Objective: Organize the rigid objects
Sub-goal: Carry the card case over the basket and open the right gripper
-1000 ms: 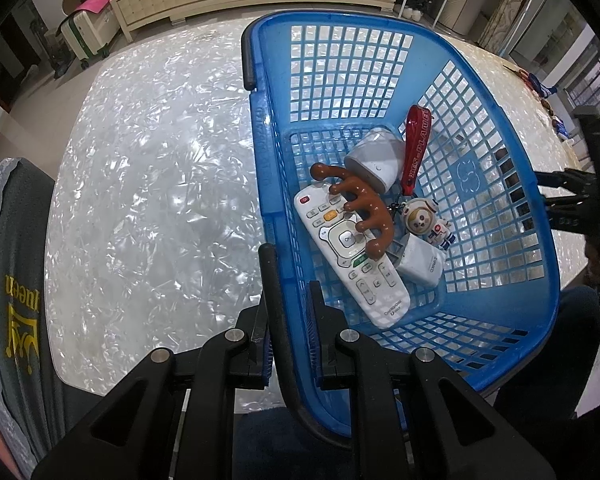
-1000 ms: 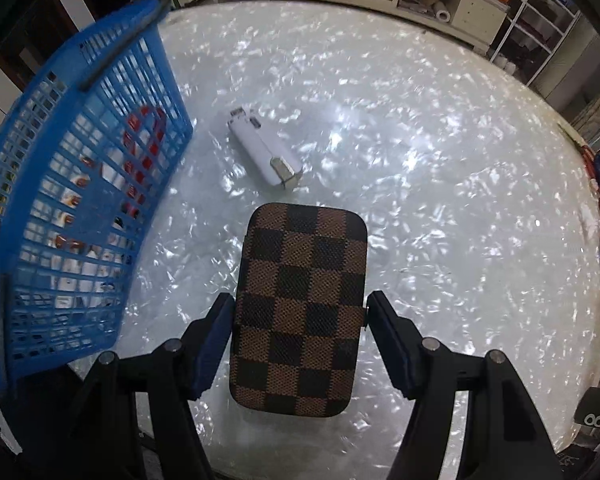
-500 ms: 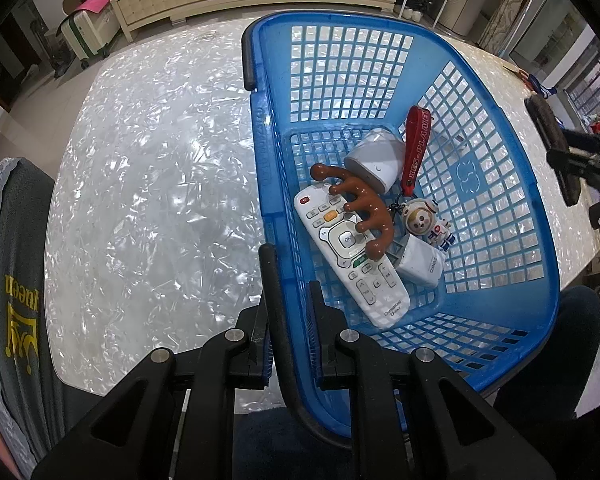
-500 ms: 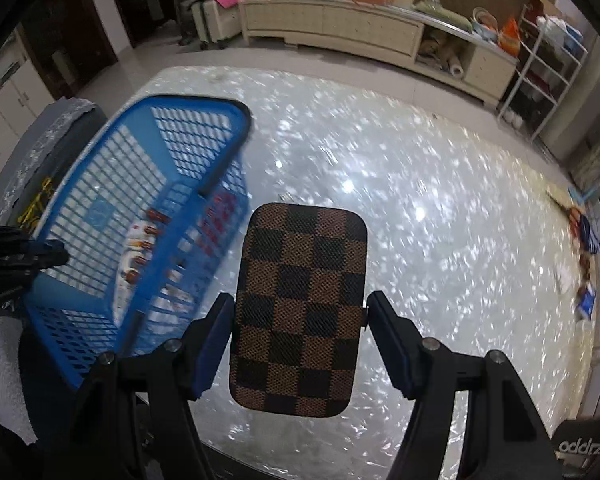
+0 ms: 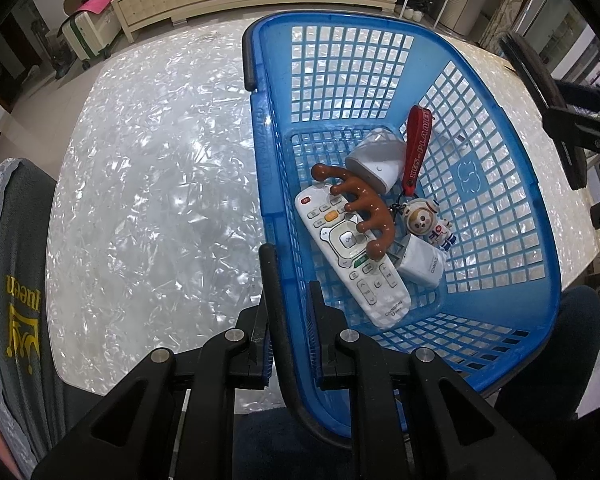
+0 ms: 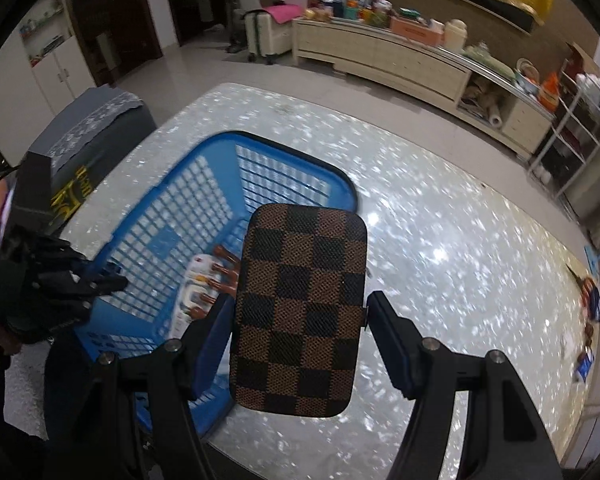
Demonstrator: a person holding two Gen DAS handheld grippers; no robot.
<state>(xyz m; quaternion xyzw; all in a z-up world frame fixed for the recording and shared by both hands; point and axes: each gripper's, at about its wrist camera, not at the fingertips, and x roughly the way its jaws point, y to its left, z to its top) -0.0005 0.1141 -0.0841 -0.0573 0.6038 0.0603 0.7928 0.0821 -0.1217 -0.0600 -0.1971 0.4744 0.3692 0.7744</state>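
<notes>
The left gripper (image 5: 288, 312) is clamped narrow on the black handle (image 5: 278, 300) at the near rim of the blue basket (image 5: 500, 184), which stands on the pearl-flake table (image 5: 152, 184). The right gripper (image 6: 298, 322) holds the brown checkered case (image 6: 300, 308) by its two long edges, jaws at about half width, above the table and just beside the basket's right wall.

Basket contents, all on the floor toward the near left side:
- White remote (image 5: 352, 256), lying diagonally along the left wall.
- Brown pronged massager (image 5: 364, 208), resting across the remote's upper half.
- White domed device (image 5: 376, 158), behind the massager.
- Red strap (image 5: 418, 148) leaning on the right wall, joined to an astronaut figure (image 5: 426, 222).
- White adapter (image 5: 420, 266), touching the remote's right edge.

The far half of the basket floor and the right-hand floor area are bare mesh. In the right wrist view the case covers most of the contents; only part of the remote and massager shows at its left edge.

Surroundings: a grey covered chair (image 5: 16, 280) at the table's left edge, a cream sideboard (image 6: 400, 64) beyond the table, and a wire rack (image 6: 580, 120) on the right.
</notes>
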